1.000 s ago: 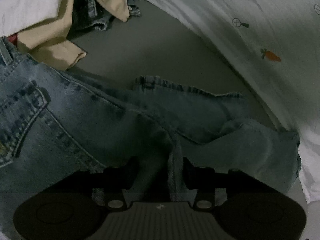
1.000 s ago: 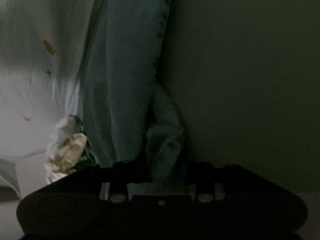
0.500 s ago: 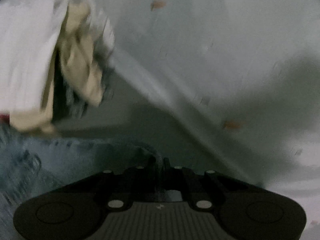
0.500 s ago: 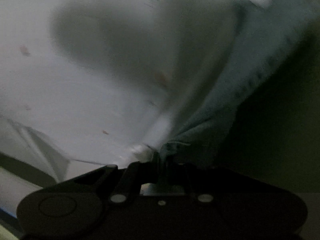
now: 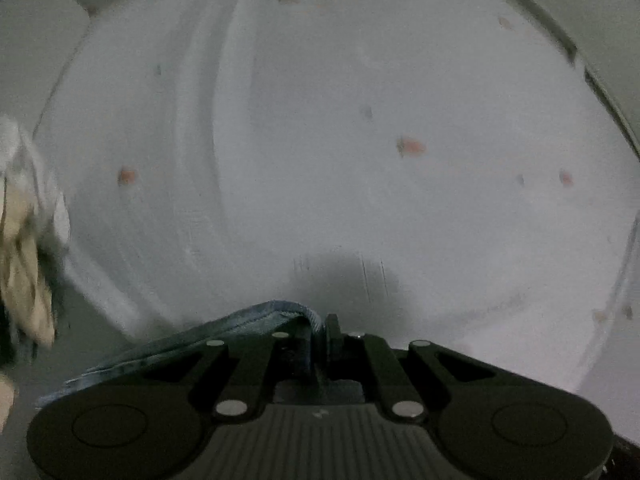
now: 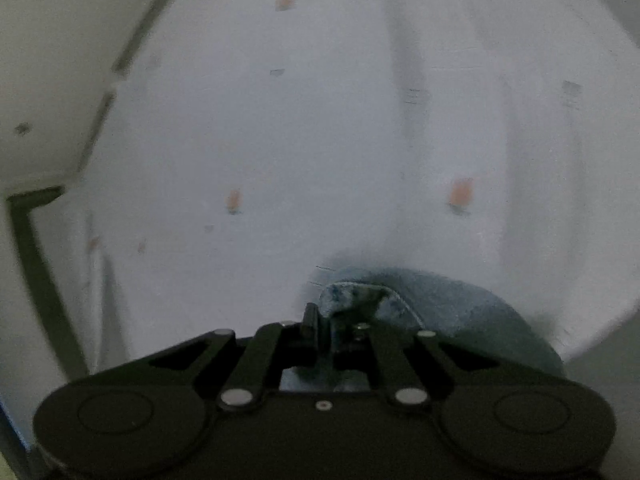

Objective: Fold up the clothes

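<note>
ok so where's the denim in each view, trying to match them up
Left wrist: the denim sits low and left of centre, an edge running from the left gripper toward the lower left.
Right wrist: the denim sits low and right of centre, bunched at the right gripper.
Shared landmark: the white sheet with small orange prints, behind both.

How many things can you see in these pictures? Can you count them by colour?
Blue: 1, the jeans, pinched by the left gripper and the right gripper, both with jaws shut.
White: 1, the sheet with small orange prints.
Beige: 1, blurry clothes at the left edge.
Black: 2, the grippers.
Total: 5
</note>
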